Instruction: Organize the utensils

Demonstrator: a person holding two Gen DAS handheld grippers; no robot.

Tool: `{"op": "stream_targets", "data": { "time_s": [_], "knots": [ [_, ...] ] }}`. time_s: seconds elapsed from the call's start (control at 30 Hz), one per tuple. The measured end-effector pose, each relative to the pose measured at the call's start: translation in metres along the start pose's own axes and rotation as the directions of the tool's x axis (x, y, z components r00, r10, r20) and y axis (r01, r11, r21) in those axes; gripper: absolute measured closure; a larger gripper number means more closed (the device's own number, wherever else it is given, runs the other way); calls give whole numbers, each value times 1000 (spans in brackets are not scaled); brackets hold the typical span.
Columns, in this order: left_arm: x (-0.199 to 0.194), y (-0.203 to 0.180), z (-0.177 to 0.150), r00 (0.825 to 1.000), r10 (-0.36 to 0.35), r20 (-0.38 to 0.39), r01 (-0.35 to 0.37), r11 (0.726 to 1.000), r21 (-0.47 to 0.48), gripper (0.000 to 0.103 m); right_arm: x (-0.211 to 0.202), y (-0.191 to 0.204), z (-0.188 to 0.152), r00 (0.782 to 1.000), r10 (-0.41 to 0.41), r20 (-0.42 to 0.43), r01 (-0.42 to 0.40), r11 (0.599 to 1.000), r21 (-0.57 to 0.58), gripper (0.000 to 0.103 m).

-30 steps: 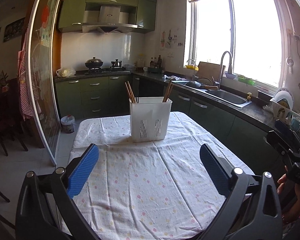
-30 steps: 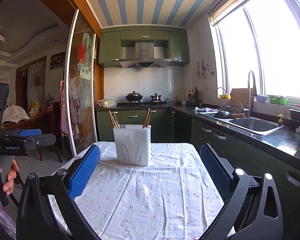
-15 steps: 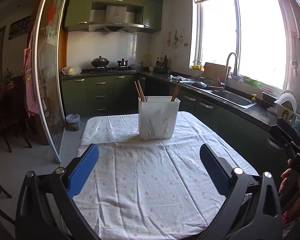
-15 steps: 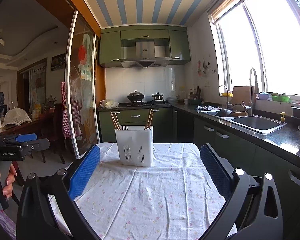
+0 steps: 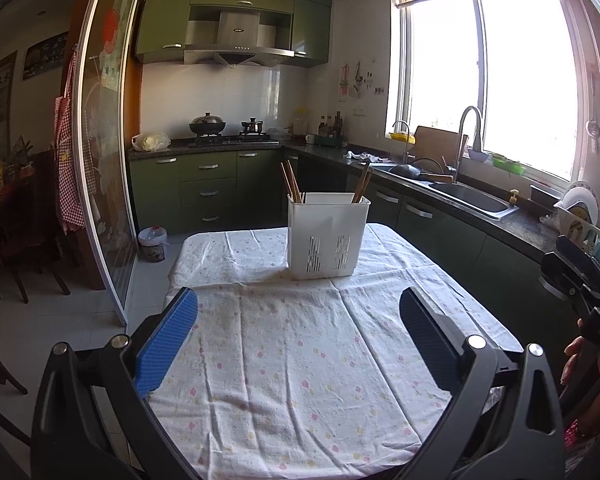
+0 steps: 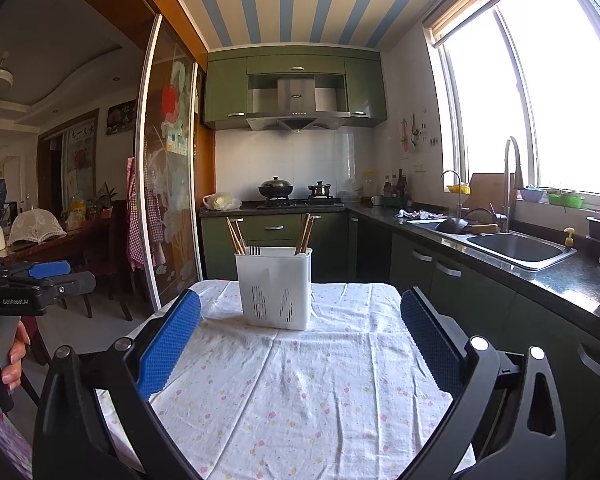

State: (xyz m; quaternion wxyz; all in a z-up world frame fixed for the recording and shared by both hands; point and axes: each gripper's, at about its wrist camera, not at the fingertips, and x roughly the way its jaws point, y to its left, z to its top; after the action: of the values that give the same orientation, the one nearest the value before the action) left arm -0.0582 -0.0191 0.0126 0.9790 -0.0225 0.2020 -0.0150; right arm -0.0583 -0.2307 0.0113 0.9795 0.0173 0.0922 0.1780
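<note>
Both grippers have backed off slightly, jaws released and empty. Chopsticks (image 6: pixel 236 236) and fork (image 6: pixel 254 249) already stand in the white caddy (image 6: pixel 275 289) at twelve o'clock on the counter (image 6: pixel 300 392); nothing loose remains visible.

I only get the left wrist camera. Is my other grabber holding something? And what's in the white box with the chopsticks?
Observer: Your right gripper is open, with nothing between its blue pads.
Operator: Okay! And the box?
Observer: In the right wrist view, dark fork tines poke just above the rim of the utensil holder, between the two bunches of chopsticks.
Operator: Is there anything cool in the room on the left?
Observer: A white lace food cover sits on the dining table there.
</note>
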Motion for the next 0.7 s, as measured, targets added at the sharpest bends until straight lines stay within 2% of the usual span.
{"op": "stream_targets", "data": {
  "time_s": [0.2, 0.4, 0.6, 0.7],
  "knots": [
    [2, 2, 1, 1000, -10, -8, 10, 1000, -3, 7, 3, 0, -1, 1000, 2, -4, -2, 1000, 1, 5],
    [5, -4, 1, 999, 47, -18, -47, 999, 23, 7, 5, 1, -2, 1000, 3, -6, -3, 1000, -5, 5],
    [4, 0, 2, 999, 29, -16, -29, 1000, -5, 7, 7, 1, -4, 1000, 2, -10, -2, 1000, -7, 5],
    [3, 1, 3, 999, 51, -13, -51, 999, -8, 7, 7, 1, -4, 1000, 1, -7, -1, 1000, -9, 5]
  ]
}}
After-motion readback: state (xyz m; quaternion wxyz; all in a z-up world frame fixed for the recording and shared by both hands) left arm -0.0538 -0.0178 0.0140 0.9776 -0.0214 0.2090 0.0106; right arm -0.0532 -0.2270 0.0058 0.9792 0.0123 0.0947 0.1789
